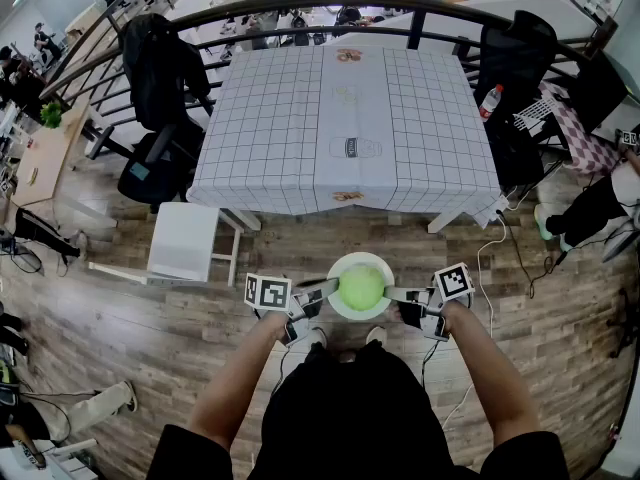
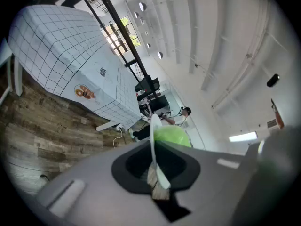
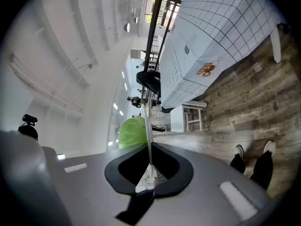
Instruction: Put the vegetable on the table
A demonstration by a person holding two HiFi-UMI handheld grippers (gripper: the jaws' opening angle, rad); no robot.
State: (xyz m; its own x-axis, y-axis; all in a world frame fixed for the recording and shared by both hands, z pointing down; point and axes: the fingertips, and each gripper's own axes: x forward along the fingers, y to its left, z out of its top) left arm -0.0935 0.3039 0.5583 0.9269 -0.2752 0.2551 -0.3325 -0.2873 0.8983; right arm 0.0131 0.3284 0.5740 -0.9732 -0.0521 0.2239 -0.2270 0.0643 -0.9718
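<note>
A round pale-green vegetable [image 1: 361, 287] lies on a white plate [image 1: 340, 309] held in the air in front of the person, above the wooden floor. My left gripper [image 1: 331, 286] is shut on the plate's left rim and my right gripper [image 1: 392, 294] is shut on its right rim. In the left gripper view the plate [image 2: 155, 147] shows edge-on between the jaws with the vegetable [image 2: 172, 136] behind it. The right gripper view shows the same: the plate's thin rim [image 3: 149, 140] with the vegetable [image 3: 132, 131] to its left. The table [image 1: 345, 128] with its checked cloth stands ahead.
A white stool [image 1: 184, 243] stands left of the table's near corner. Black office chairs [image 1: 160, 88] flank the table at left and right [image 1: 515, 63]. A curved dark railing [image 1: 330, 3] runs behind the table. A cable [image 1: 495, 243] trails over the floor at right.
</note>
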